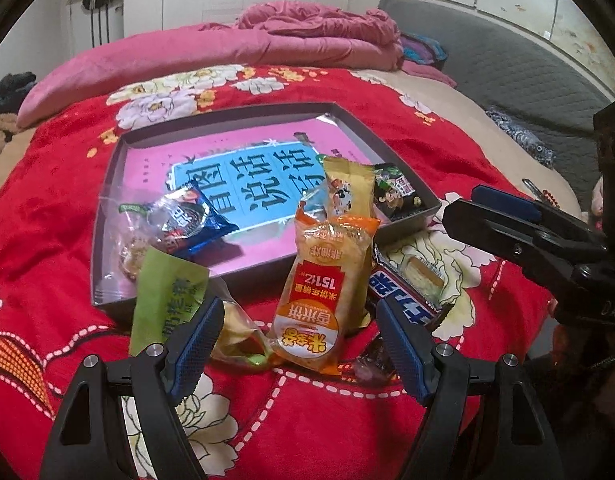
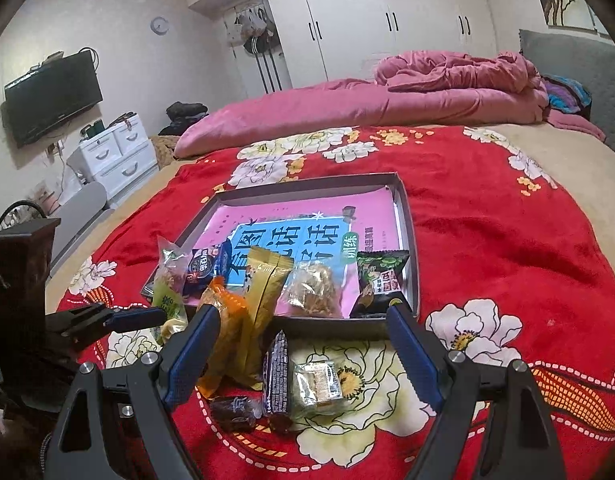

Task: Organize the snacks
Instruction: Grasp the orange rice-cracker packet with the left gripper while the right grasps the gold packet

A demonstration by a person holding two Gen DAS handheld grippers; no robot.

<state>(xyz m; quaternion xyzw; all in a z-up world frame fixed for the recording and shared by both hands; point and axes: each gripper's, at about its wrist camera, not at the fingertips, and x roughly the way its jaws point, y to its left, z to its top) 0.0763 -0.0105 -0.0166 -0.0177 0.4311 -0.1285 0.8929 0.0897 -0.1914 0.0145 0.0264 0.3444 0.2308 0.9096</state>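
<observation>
red blanket [image 2: 487, 240] bare right of tray [image 2: 412, 240] | snacks crowd near edge | left claw [image 1: 299, 344] wide, empty | right claw [image 2: 303, 352] wide, empty

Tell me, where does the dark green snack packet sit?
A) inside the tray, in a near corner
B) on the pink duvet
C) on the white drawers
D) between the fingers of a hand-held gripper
A: the green packet lies inside the tray, in its near right corner as the right wrist view shows it, and no hand-held gripper touches it.
</observation>
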